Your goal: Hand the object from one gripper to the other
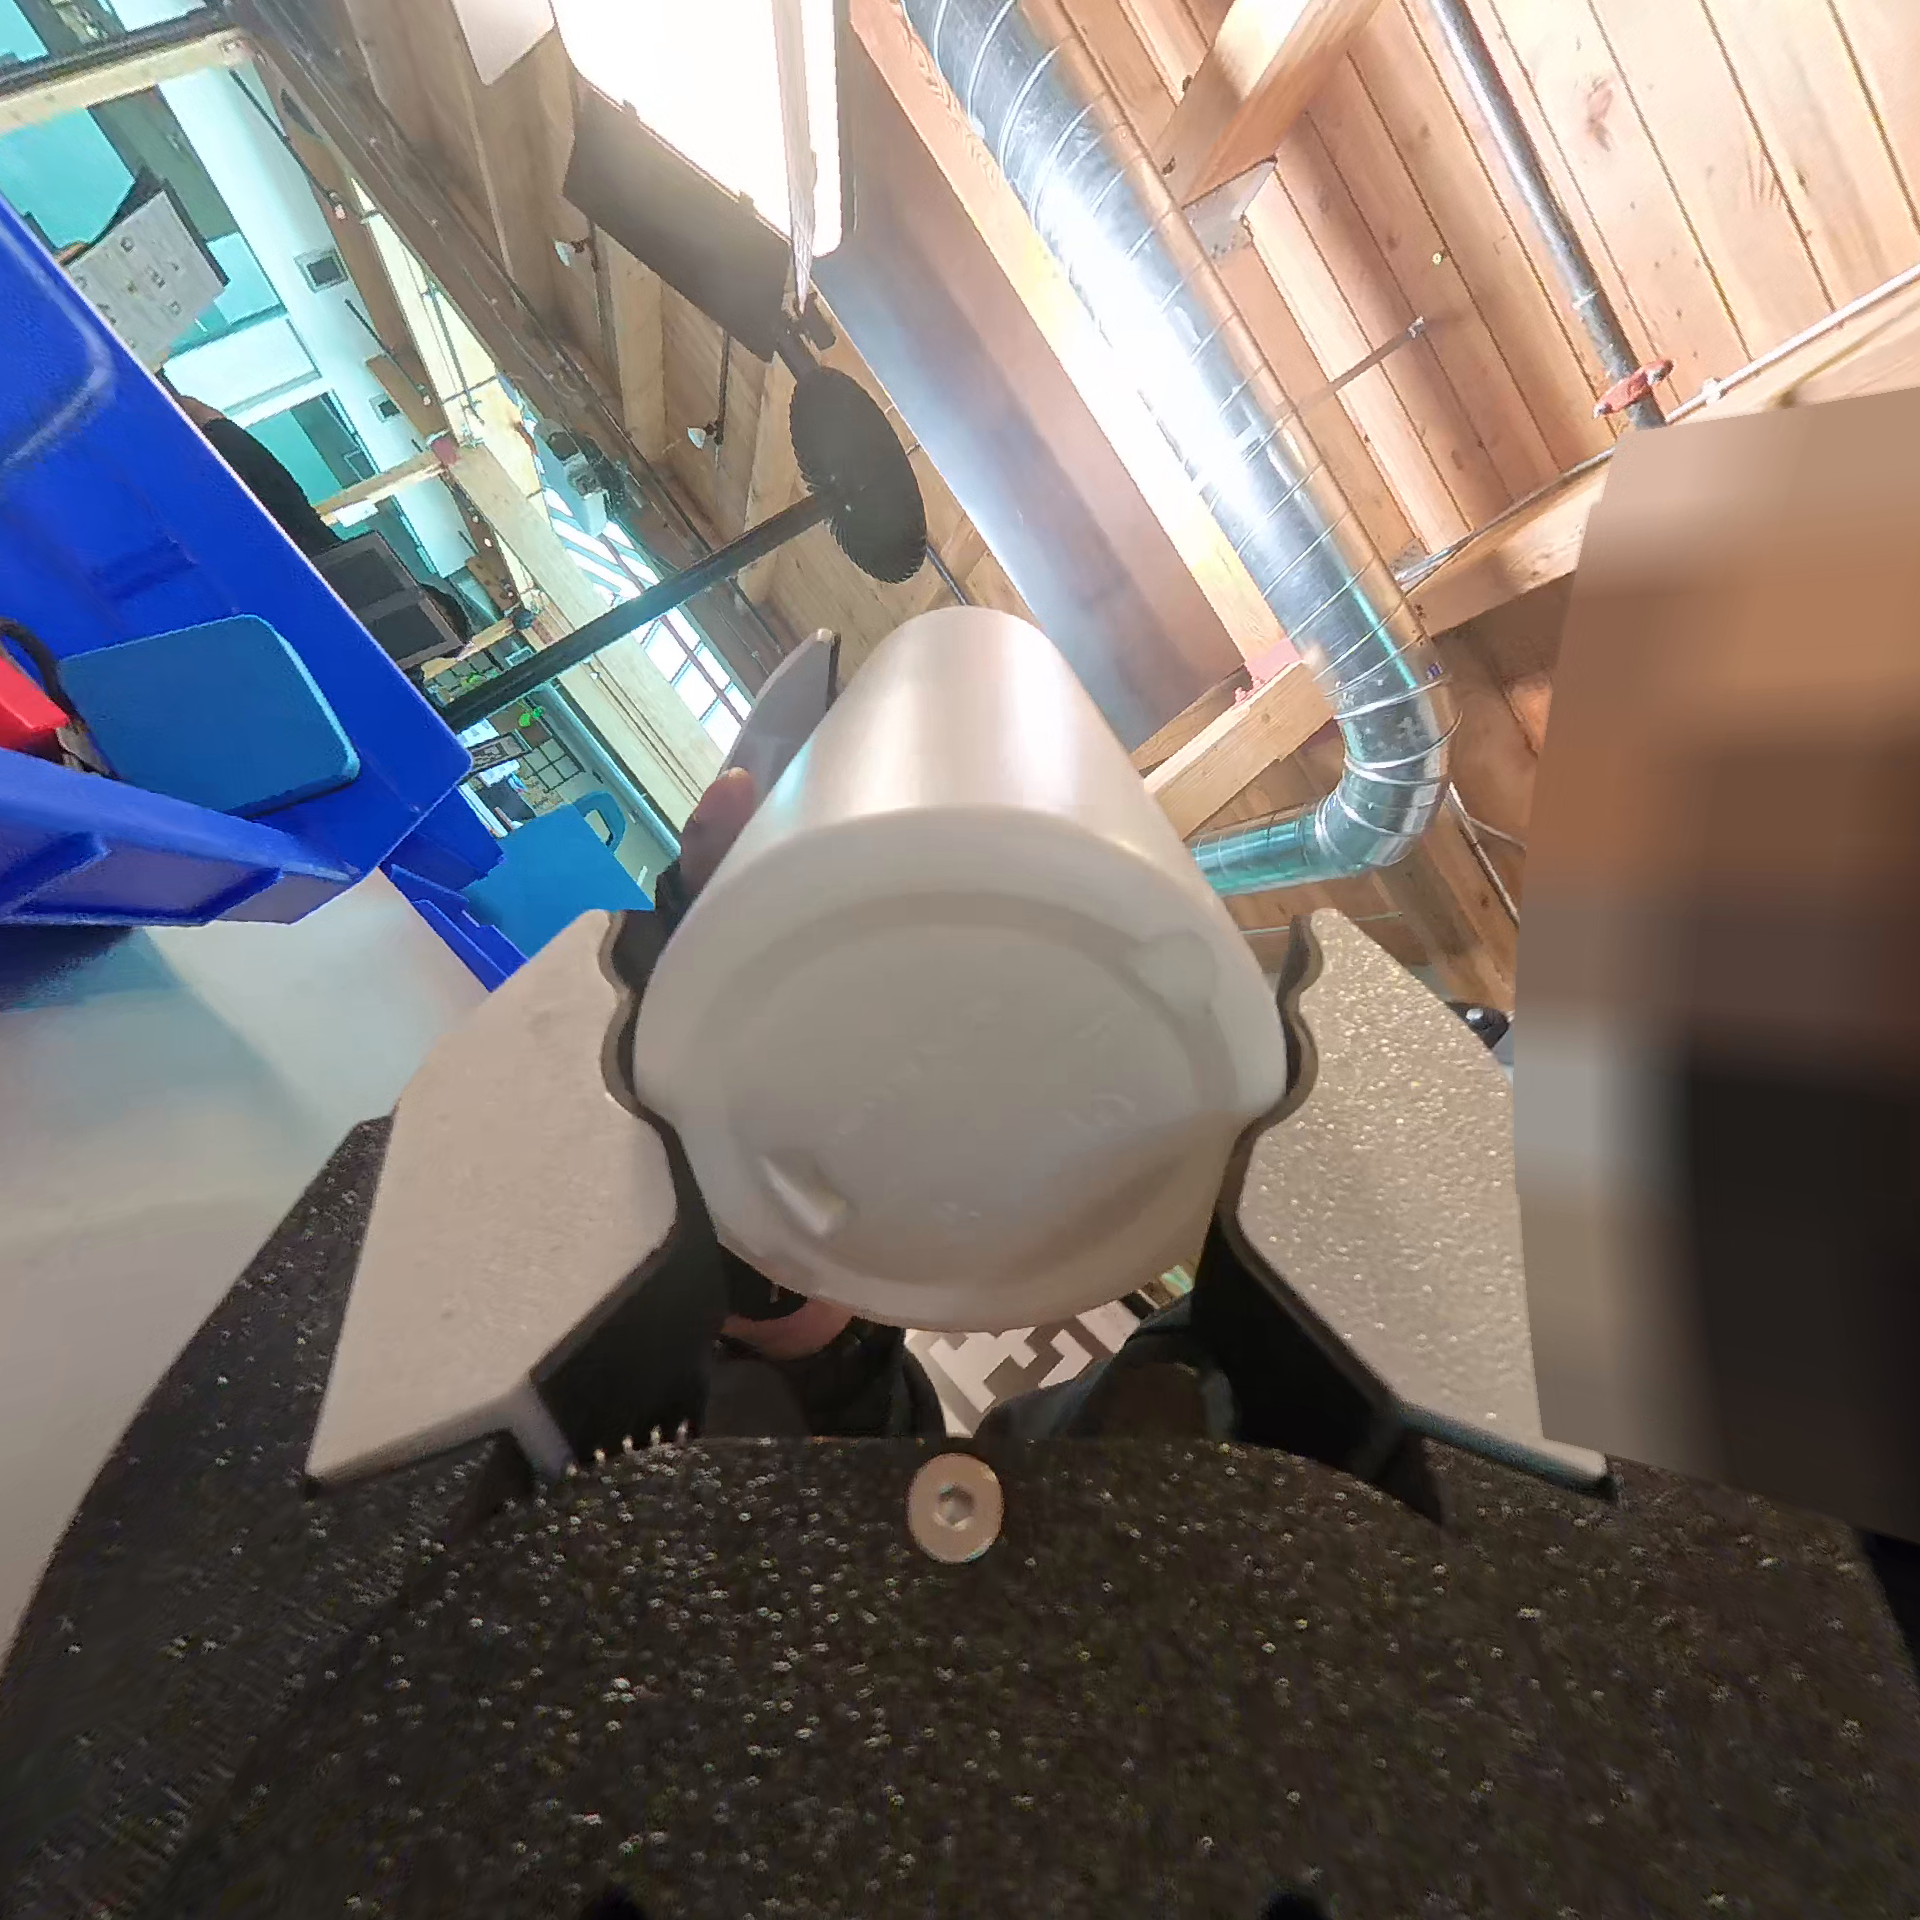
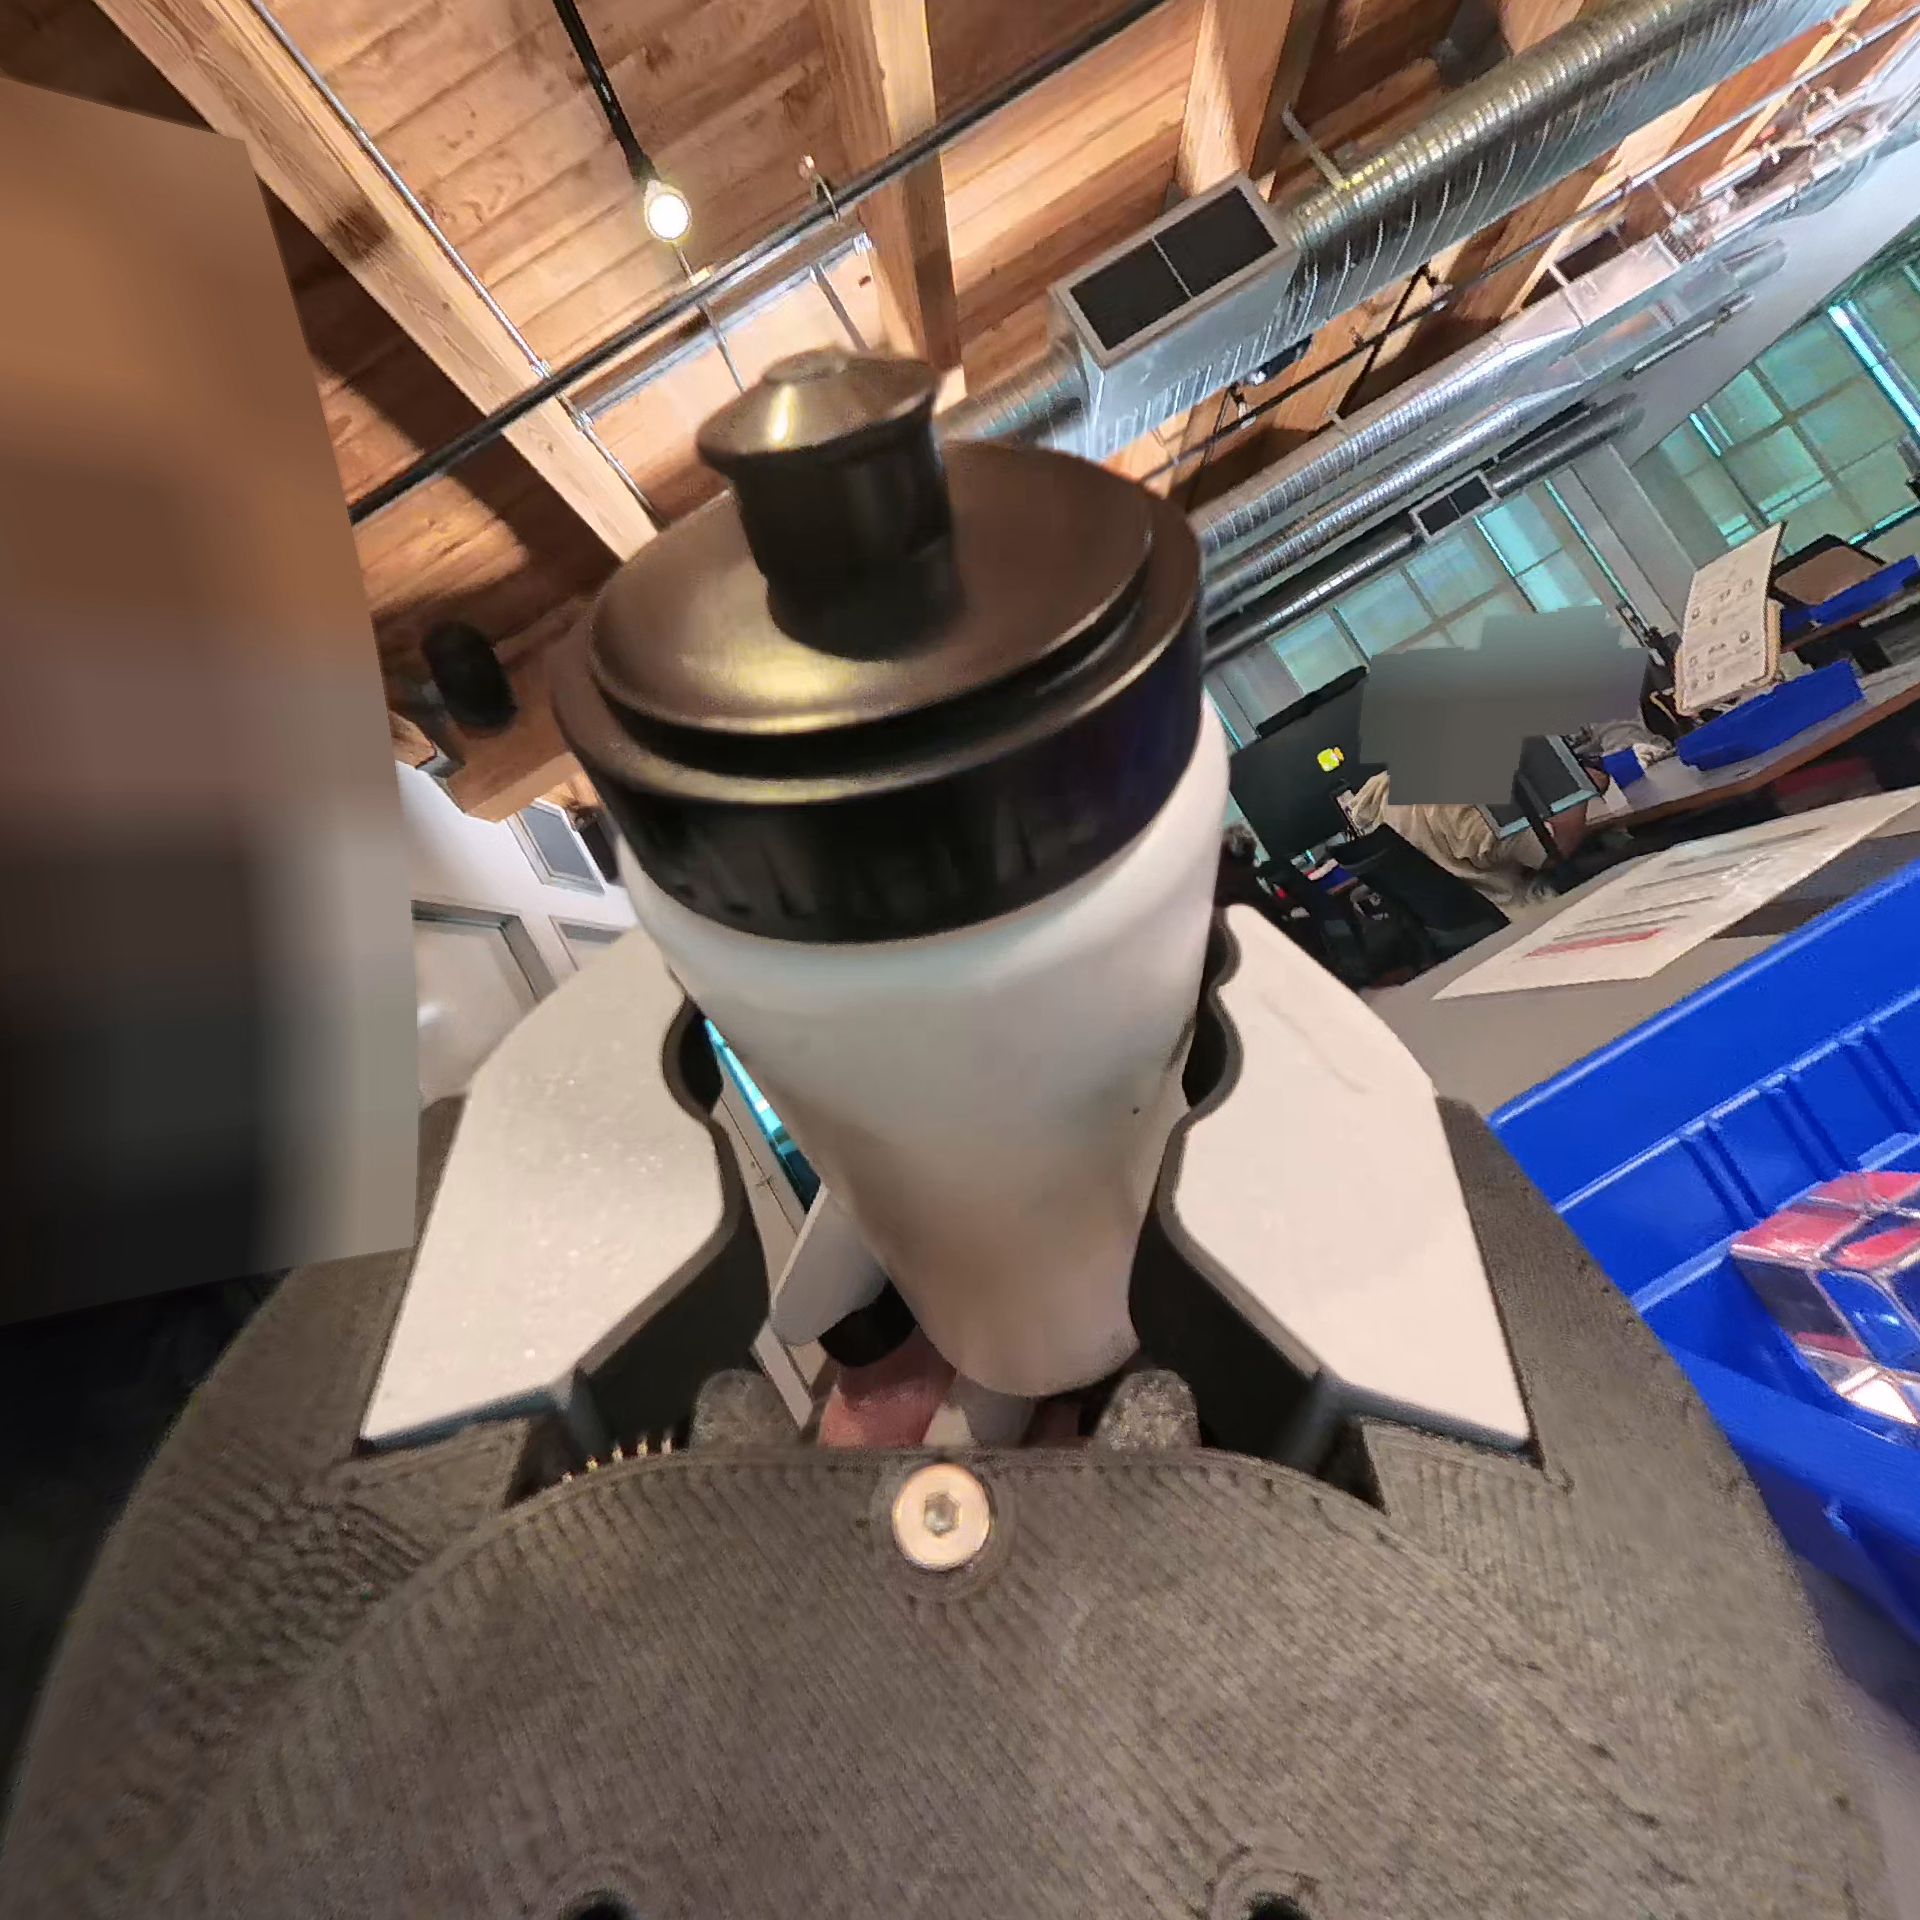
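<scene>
A white bottle (image 1: 956, 1091) with a black cap (image 2: 883, 707) is held in the air between both grippers. My left gripper (image 1: 956, 935) is shut on its base end, with both pads pressed on the sides and the flat bottom facing the camera. My right gripper (image 2: 951, 966) stands around the bottle's body just below the cap. Its right pad touches the bottle and a narrow gap shows at its left pad. One right finger (image 1: 790, 707) shows beside the bottle in the left wrist view. One left finger (image 2: 821, 1278) shows low in the right wrist view.
Blue plastic bins stand close by on the grey table (image 1: 208, 1091), one at the left (image 1: 156, 623) and one at the right (image 2: 1714, 1143) holding a clear cube with red inside (image 2: 1849, 1288). Wooden beams and metal ducts are overhead. A person sits at far desks (image 2: 1455, 831). Tip to tip, the grippers are about 8 cm apart.
</scene>
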`<state>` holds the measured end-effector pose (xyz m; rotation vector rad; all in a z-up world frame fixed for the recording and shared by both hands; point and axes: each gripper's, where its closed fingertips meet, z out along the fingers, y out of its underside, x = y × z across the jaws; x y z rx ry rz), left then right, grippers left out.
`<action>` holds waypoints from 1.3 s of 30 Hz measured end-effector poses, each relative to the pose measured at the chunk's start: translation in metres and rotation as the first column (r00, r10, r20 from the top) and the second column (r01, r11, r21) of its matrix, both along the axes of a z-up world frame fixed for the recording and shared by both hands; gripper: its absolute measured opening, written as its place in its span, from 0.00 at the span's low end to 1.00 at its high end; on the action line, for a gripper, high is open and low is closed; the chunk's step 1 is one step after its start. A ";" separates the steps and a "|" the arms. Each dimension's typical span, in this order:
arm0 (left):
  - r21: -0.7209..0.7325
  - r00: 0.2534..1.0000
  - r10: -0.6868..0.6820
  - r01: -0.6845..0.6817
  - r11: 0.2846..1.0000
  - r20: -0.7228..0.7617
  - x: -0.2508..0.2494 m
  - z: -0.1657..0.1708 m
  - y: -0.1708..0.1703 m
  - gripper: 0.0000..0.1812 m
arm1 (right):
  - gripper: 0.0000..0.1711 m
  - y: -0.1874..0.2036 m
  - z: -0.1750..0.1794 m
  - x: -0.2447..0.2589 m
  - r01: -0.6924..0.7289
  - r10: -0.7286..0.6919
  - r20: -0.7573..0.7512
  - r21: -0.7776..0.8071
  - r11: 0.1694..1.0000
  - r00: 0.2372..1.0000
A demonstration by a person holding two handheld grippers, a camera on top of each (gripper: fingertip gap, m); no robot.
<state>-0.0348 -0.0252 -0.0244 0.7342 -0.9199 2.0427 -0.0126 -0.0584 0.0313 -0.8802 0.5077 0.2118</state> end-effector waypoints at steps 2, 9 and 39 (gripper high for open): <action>-0.019 0.998 -0.003 0.002 1.000 -0.058 0.005 -0.004 0.003 0.63 | 0.53 0.003 -0.006 0.004 -0.001 -0.001 -0.033 -0.040 0.999 0.999; -0.080 0.980 0.005 -0.021 0.997 -0.198 0.020 -0.019 0.014 0.62 | 0.51 0.008 -0.029 0.018 0.029 -0.054 -0.106 -0.220 0.975 0.993; 0.270 0.942 -0.333 0.308 0.912 0.051 -0.010 -0.017 0.043 0.60 | 0.61 0.010 -0.062 -0.040 0.505 0.195 0.637 -0.731 0.459 0.745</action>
